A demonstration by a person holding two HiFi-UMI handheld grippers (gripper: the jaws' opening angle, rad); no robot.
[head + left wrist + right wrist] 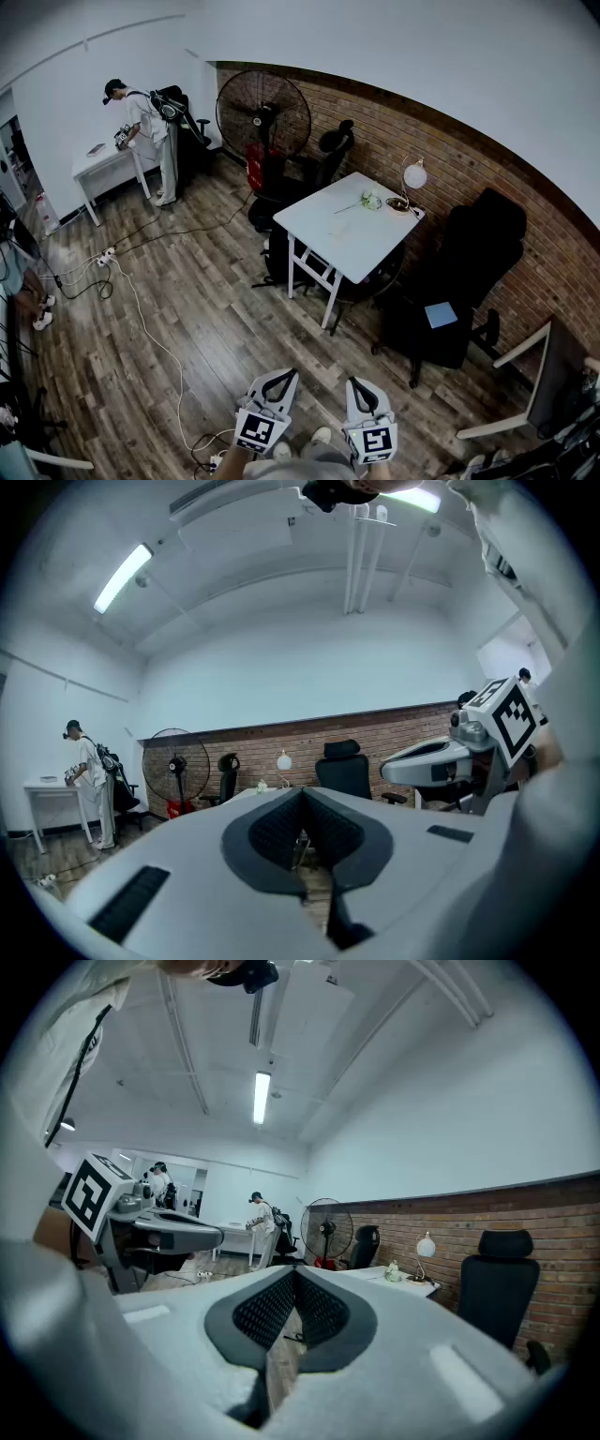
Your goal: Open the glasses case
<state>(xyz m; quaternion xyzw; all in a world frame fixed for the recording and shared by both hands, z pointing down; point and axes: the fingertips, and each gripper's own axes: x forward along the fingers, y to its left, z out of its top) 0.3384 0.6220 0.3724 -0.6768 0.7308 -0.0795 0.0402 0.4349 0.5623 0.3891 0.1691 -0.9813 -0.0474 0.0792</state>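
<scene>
- Left hand-held gripper (278,375), pressed together, empty, well apart from tabletop (347,230).
- Right hand-held gripper (359,382), pressed together too, empty, also well apart from tabletop.

Brick wall (469,159), wood floor (206,328), white table (342,234), standing fan (263,112), perhaps a lamp (414,174)

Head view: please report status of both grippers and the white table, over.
Left gripper shut, empty; right gripper the same. Glasses case not made out; table far ahead. Cable on floor at left.
</scene>
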